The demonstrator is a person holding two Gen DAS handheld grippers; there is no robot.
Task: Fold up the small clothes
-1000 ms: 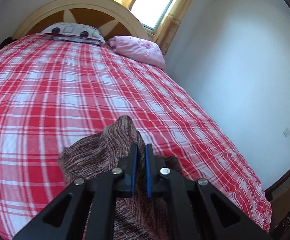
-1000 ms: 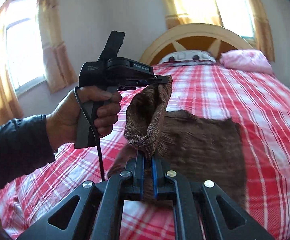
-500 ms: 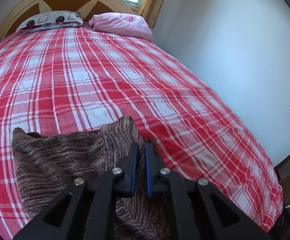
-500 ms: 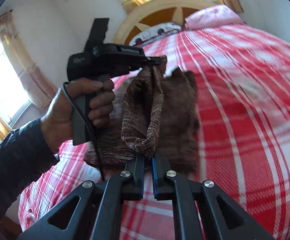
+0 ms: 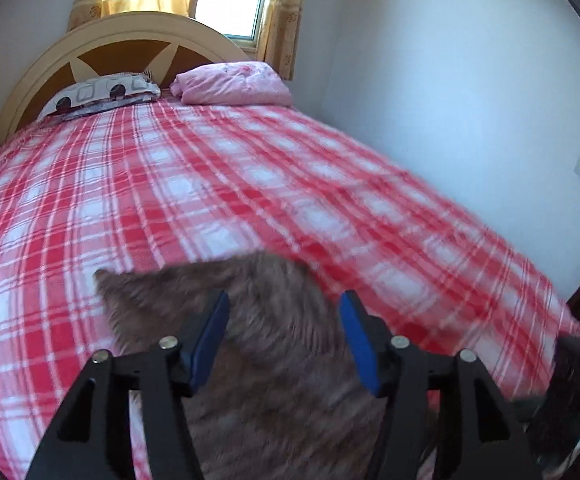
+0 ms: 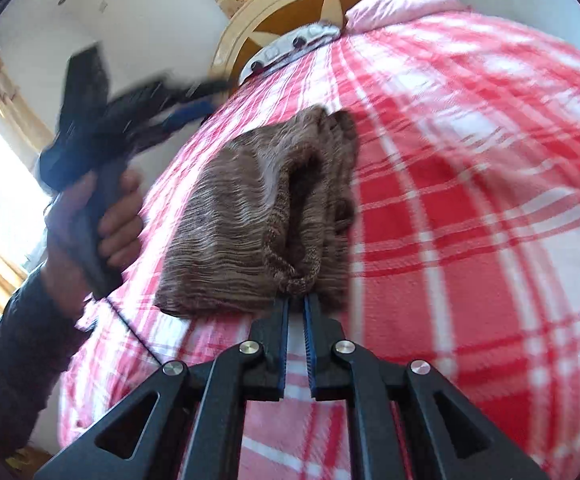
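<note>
The bed is covered by a red plaid sheet, on which the brown knit garment is laid folded, its long axis running toward the headboard. The left gripper has just been opened, nothing clamped, apparently to drop the fold. The near hem is pinched in the nearly closed right gripper.

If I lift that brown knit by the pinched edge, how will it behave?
Likely floppy: the brown knit lies in soft folds on the bed. Probably light, since the right gripper holds it by one edge. Its ribbed texture suggests it won't slip easily.
</note>
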